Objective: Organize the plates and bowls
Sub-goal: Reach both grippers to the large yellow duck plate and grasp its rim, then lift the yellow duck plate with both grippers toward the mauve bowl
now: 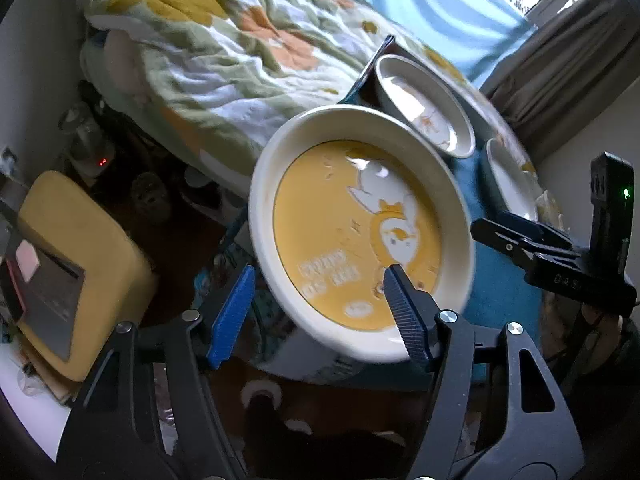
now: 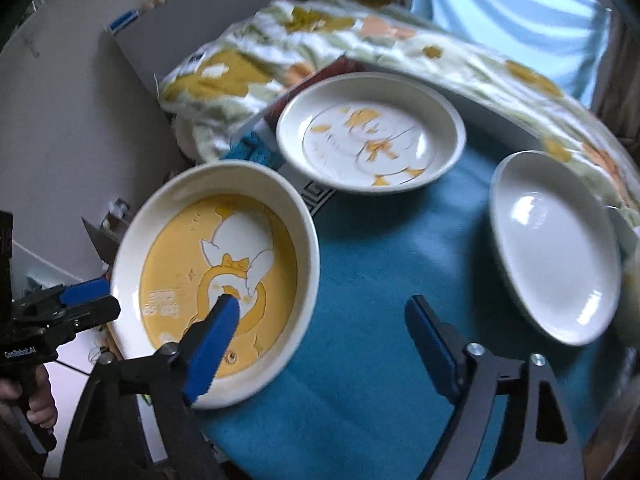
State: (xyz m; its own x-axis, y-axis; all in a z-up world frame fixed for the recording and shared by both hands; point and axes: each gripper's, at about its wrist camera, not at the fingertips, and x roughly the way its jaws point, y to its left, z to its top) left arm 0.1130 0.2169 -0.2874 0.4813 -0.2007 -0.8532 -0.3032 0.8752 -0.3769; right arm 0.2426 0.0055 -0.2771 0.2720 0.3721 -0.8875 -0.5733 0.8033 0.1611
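A yellow duck plate with a white rim [image 1: 360,232] sits at the left edge of the blue cloth; it also shows in the right wrist view [image 2: 216,280]. My left gripper [image 1: 320,300] is open, its jaws astride the plate's near rim, one finger [image 1: 408,320] over the plate's inside. My right gripper [image 2: 320,344] is open and empty, hovering over the cloth beside the plate. A white duck-print plate [image 2: 372,132] lies behind, also seen in the left wrist view [image 1: 424,104]. A plain white oval bowl [image 2: 556,244] lies at the right, also in the left wrist view [image 1: 512,176].
The dishes rest on a blue cloth [image 2: 380,264] next to a bed with a floral quilt [image 1: 224,44]. A yellow cushioned box [image 1: 72,256] stands at the lower left beside the bed. A curtain and window [image 1: 552,20] are at the back right.
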